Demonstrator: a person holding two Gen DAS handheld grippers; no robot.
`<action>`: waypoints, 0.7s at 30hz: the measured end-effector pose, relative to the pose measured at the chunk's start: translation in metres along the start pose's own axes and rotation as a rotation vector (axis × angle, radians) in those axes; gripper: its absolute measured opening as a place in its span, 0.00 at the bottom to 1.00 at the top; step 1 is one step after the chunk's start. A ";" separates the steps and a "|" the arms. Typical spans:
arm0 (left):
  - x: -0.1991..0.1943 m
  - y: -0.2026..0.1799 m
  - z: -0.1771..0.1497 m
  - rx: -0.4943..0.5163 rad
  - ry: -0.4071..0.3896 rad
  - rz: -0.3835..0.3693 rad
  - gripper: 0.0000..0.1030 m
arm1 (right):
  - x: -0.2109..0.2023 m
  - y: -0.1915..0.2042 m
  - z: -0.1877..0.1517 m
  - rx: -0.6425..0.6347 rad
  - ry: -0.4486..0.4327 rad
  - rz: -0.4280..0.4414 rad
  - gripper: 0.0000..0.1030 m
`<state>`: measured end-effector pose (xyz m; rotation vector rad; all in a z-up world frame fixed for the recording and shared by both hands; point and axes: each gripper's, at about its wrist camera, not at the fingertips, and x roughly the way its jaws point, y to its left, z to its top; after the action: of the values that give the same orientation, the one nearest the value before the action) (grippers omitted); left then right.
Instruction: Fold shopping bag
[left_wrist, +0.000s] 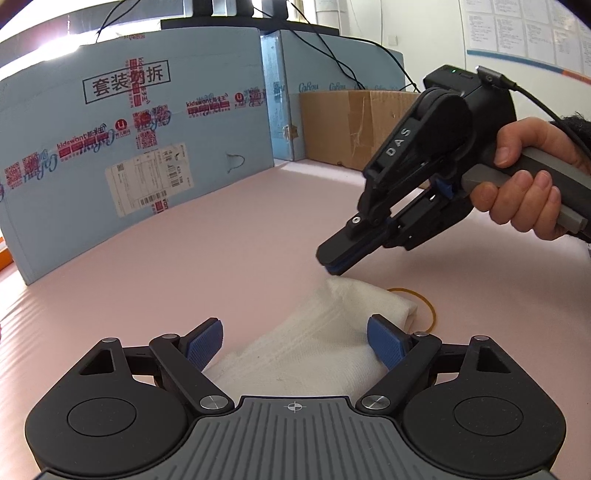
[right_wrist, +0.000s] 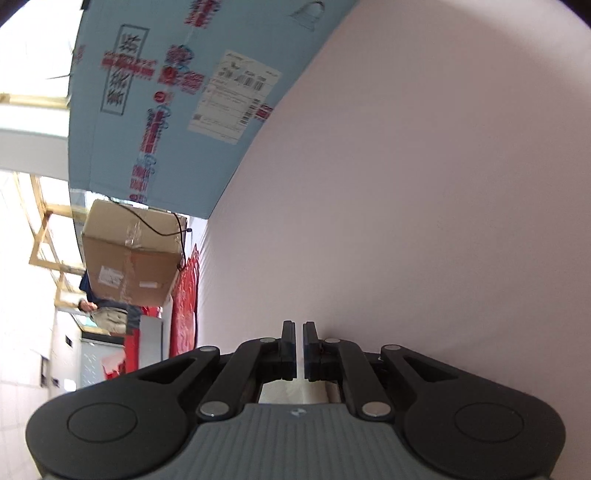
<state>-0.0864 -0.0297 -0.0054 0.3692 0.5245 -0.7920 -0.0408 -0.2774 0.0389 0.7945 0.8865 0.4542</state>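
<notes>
A white fabric shopping bag (left_wrist: 317, 354), folded into a narrow strip, lies on the pink table (left_wrist: 221, 240). My left gripper (left_wrist: 295, 345) stands open and straddles the near part of the strip, one blue pad (left_wrist: 205, 347) on each side, not pressing it. My right gripper (left_wrist: 332, 266), held by a hand (left_wrist: 528, 192), hovers just above the bag's far corner. In the right wrist view its jaws (right_wrist: 299, 347) stand a narrow slit apart with nothing between them. A pale patch shows under that gripper's body.
A yellow rubber band (left_wrist: 430, 306) lies on the table at the bag's far right end. A large blue carton (left_wrist: 129, 147) and a brown cardboard box (left_wrist: 351, 125) wall off the back of the table. Another brown box (right_wrist: 129, 258) shows beyond the table's left edge.
</notes>
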 end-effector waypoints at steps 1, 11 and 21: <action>0.000 0.000 0.000 0.000 0.000 0.000 0.85 | -0.005 0.004 -0.002 -0.050 0.003 -0.032 0.10; -0.002 -0.002 0.000 0.019 -0.008 0.013 0.85 | -0.017 0.054 -0.043 -0.559 0.096 -0.335 0.13; -0.002 -0.004 0.001 0.021 -0.008 0.020 0.85 | -0.012 0.073 -0.063 -0.744 0.128 -0.420 0.04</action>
<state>-0.0905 -0.0315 -0.0035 0.3901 0.5042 -0.7800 -0.1021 -0.2122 0.0768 -0.1046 0.8846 0.4193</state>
